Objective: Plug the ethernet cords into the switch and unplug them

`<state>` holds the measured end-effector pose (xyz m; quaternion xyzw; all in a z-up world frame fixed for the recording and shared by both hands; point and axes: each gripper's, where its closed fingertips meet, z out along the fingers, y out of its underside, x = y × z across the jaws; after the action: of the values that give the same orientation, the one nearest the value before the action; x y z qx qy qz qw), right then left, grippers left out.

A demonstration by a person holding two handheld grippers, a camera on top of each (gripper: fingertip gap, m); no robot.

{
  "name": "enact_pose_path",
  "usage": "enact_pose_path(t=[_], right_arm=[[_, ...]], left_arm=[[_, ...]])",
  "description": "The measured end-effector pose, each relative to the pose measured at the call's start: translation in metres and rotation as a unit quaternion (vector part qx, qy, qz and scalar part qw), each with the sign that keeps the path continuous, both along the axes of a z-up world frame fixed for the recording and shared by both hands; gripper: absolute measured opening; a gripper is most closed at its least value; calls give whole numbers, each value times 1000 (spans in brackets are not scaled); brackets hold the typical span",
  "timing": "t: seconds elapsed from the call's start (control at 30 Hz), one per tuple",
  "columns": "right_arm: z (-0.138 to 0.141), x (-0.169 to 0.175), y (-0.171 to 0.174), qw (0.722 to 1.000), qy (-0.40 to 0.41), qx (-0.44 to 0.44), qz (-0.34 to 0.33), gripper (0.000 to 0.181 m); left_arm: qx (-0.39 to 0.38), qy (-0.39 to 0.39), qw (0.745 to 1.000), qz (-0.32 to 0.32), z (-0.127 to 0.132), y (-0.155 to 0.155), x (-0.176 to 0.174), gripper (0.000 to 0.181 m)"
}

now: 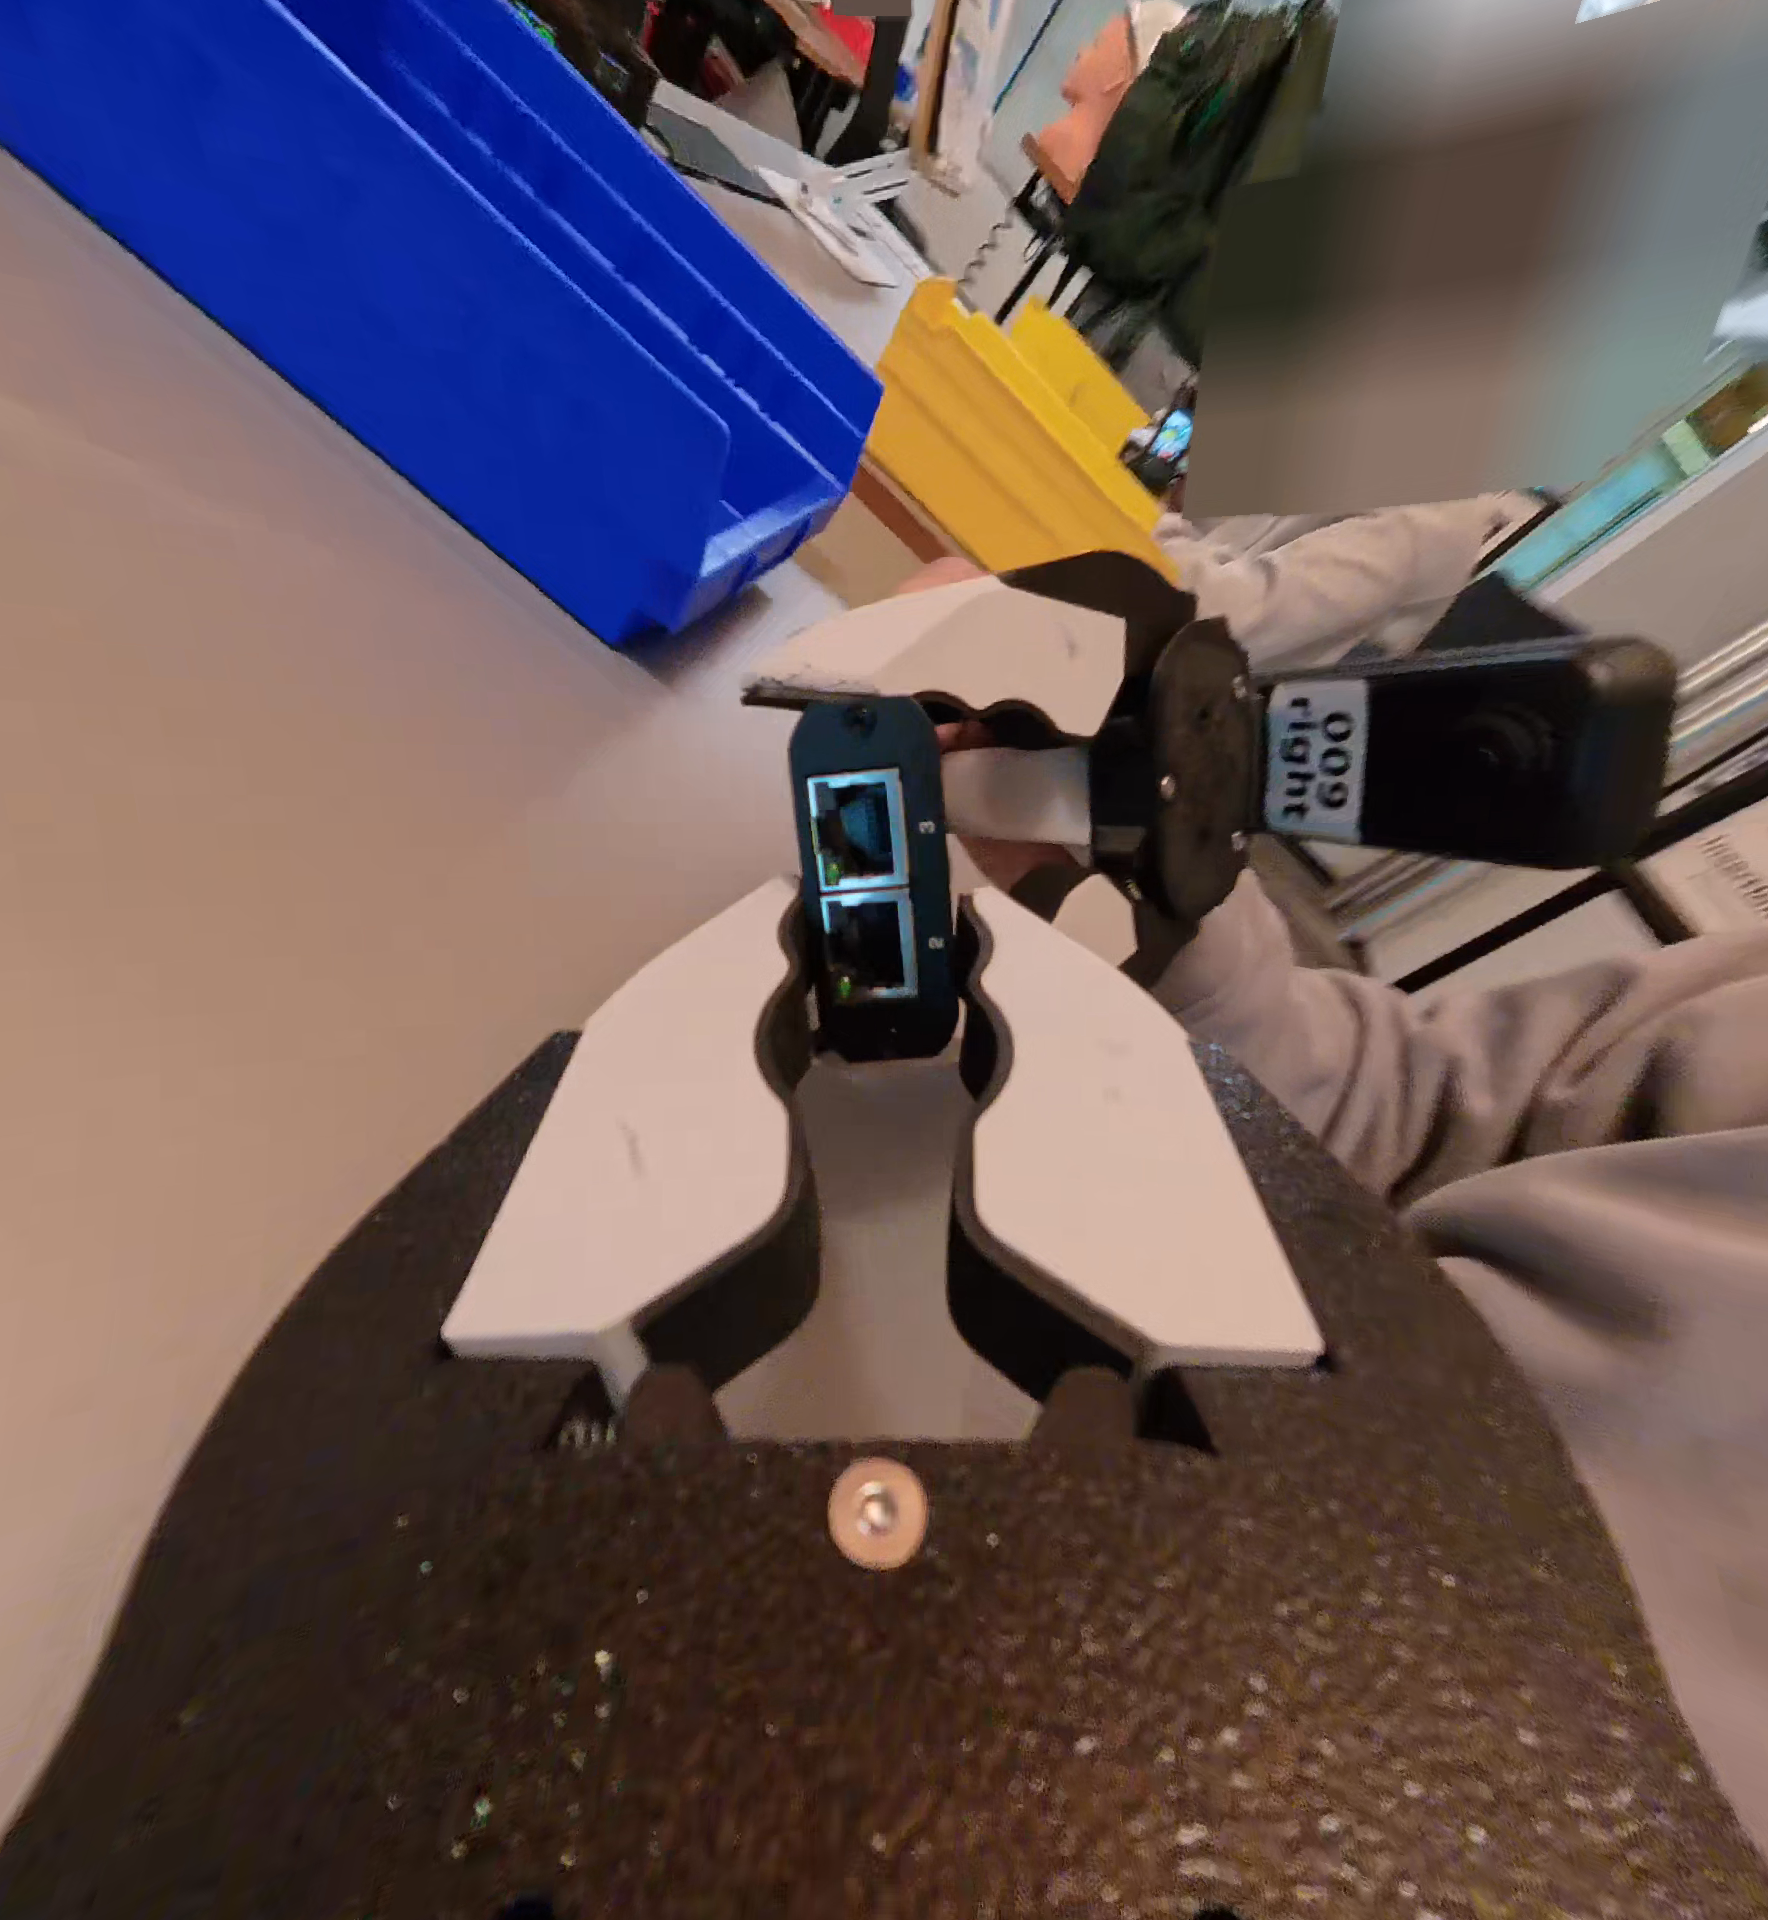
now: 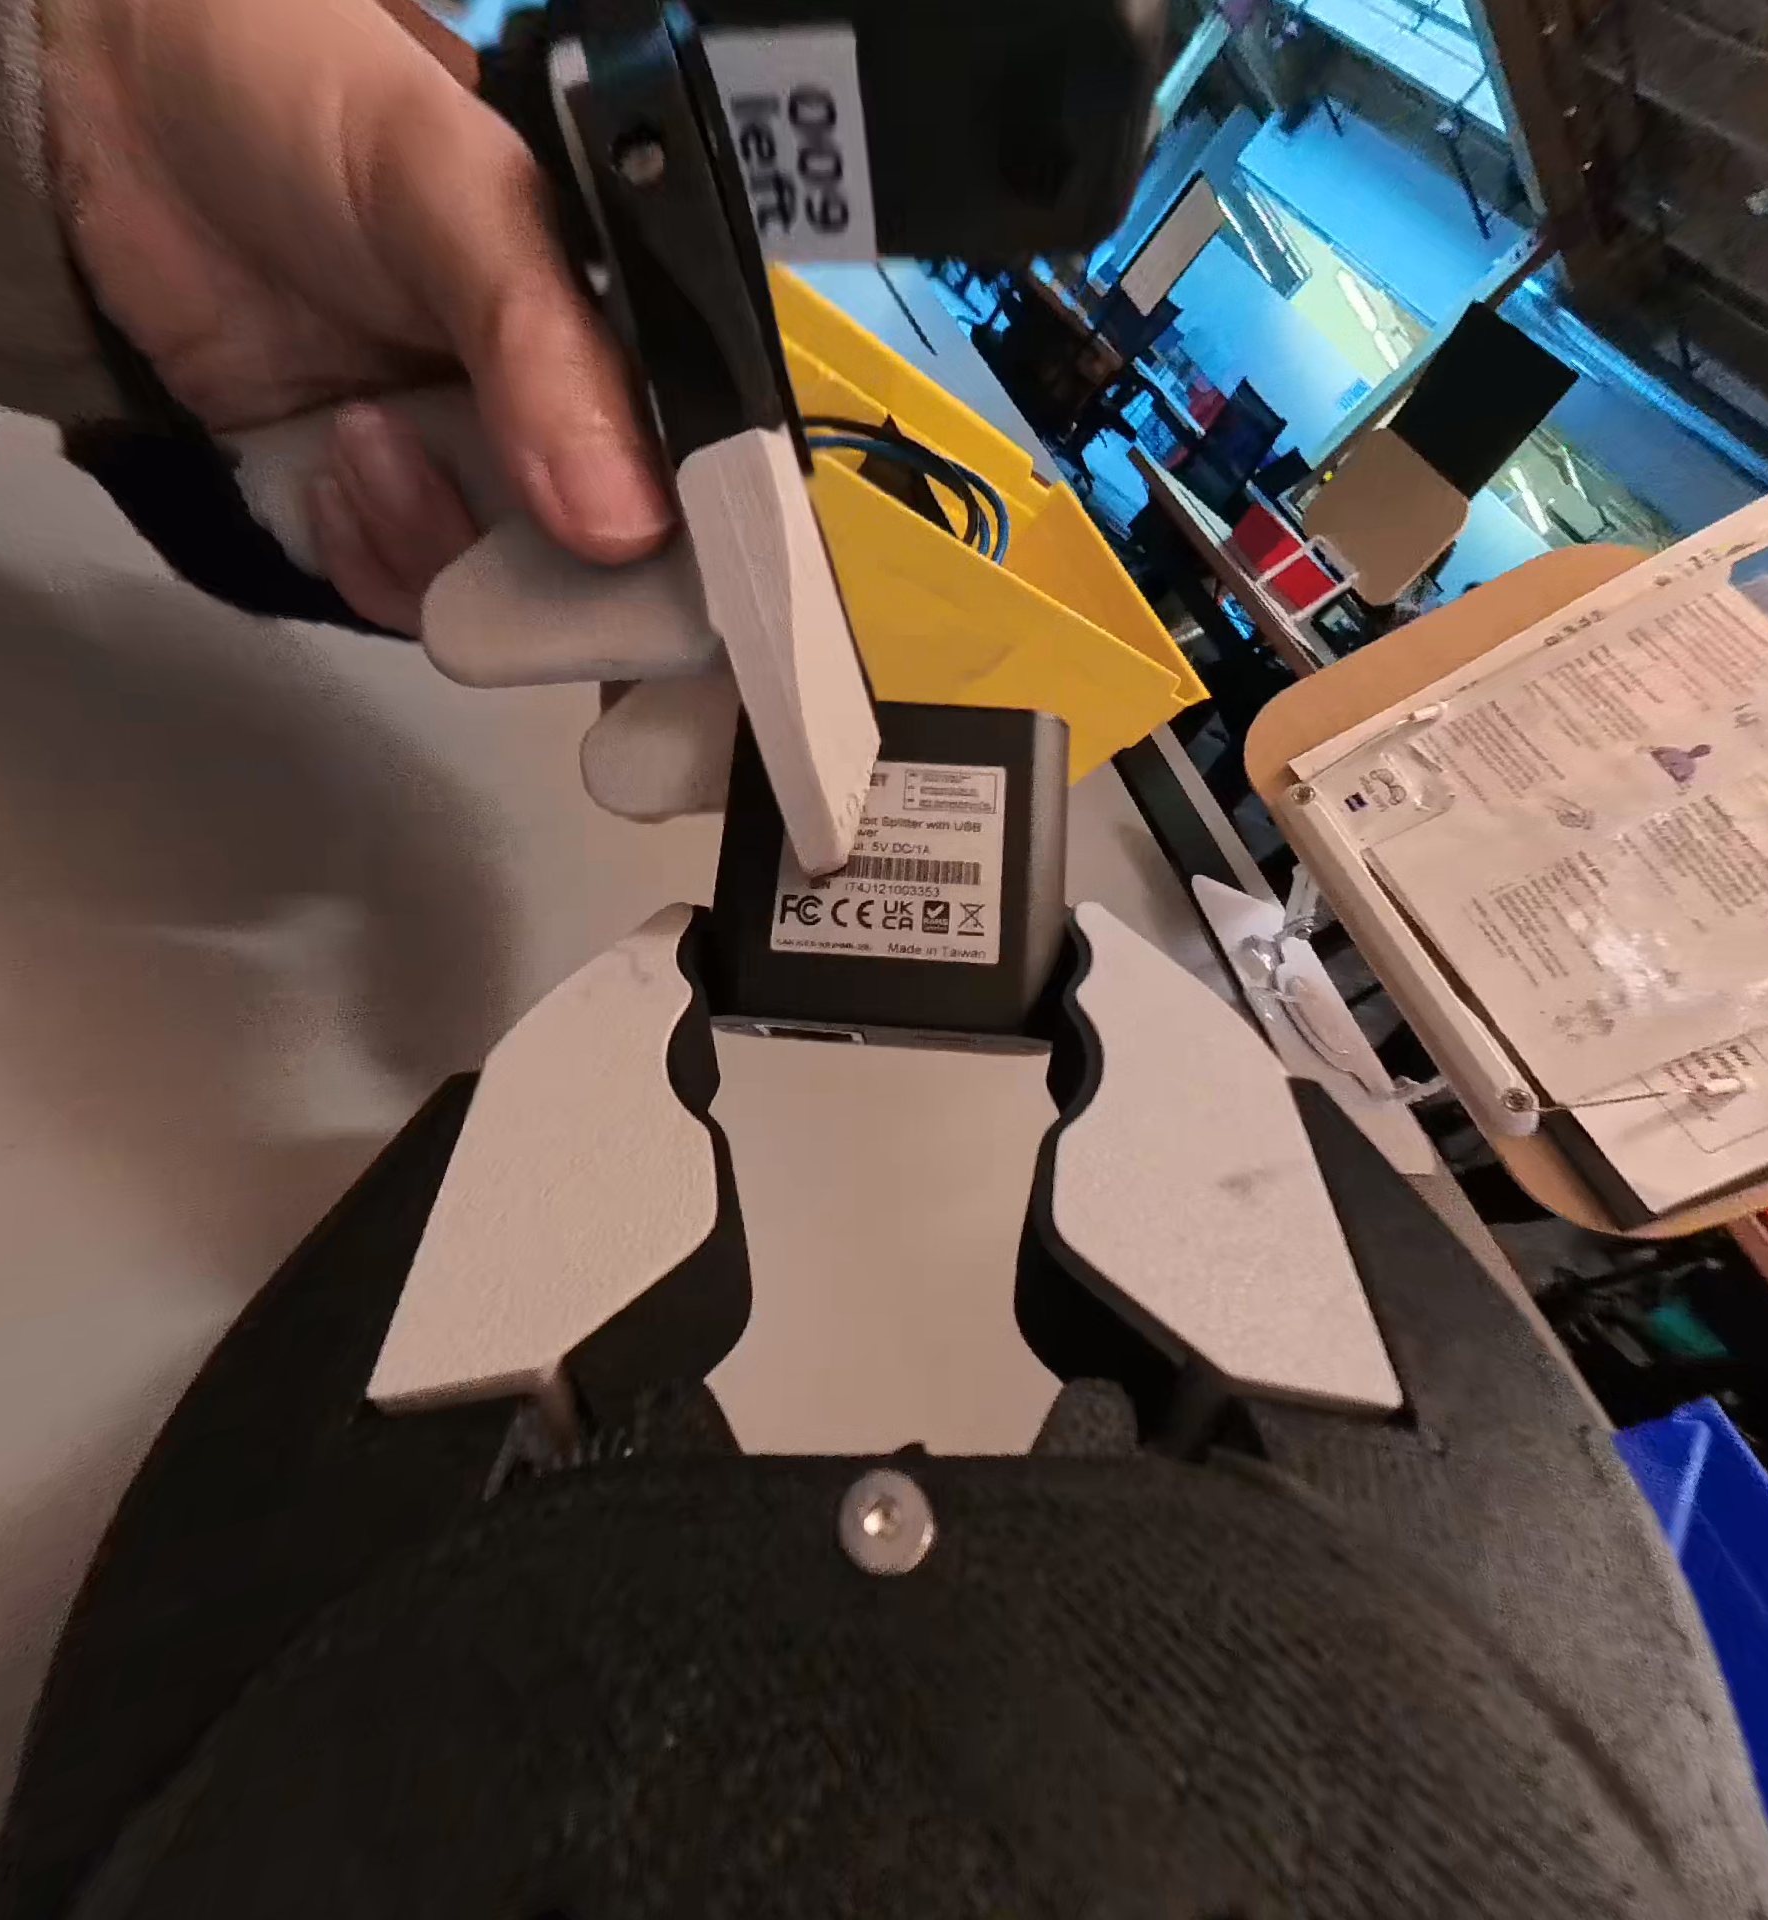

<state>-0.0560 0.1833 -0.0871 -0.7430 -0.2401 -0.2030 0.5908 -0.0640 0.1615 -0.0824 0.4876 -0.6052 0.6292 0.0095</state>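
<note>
Right hand-held gripper: white fingers closed on the near end of the switch.
Switch: black box, labelled face up, lifted above the bench.
Left hand-held gripper: held by a hand, one white finger pressed on the switch's label.
Yellow bin: behind, blue cable inside.
Clipboard: right, papers clipped on.

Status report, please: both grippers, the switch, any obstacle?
Left hand-held gripper shut on switch. Right hand-held gripper shut on its other end. Two visible ports empty. Nothing in the way.
</note>
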Motion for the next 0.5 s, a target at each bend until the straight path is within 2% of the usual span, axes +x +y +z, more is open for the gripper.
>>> enact_pose_path(t=[0.17, 0.37, 0.5], right_arm=[[6, -2, -2, 997, 70, 18, 17, 81], [6, -8, -4, 995, 79, 31, 44, 78], [6, -9, -2, 995, 75, 42, 41, 79]], left_arm=[[-98, 35, 994, -28, 4, -5, -3, 23], [-187, 47, 980, -48, 11, -14, -2, 23], [-180, 56, 981, -53, 5, -25, -1, 23]])
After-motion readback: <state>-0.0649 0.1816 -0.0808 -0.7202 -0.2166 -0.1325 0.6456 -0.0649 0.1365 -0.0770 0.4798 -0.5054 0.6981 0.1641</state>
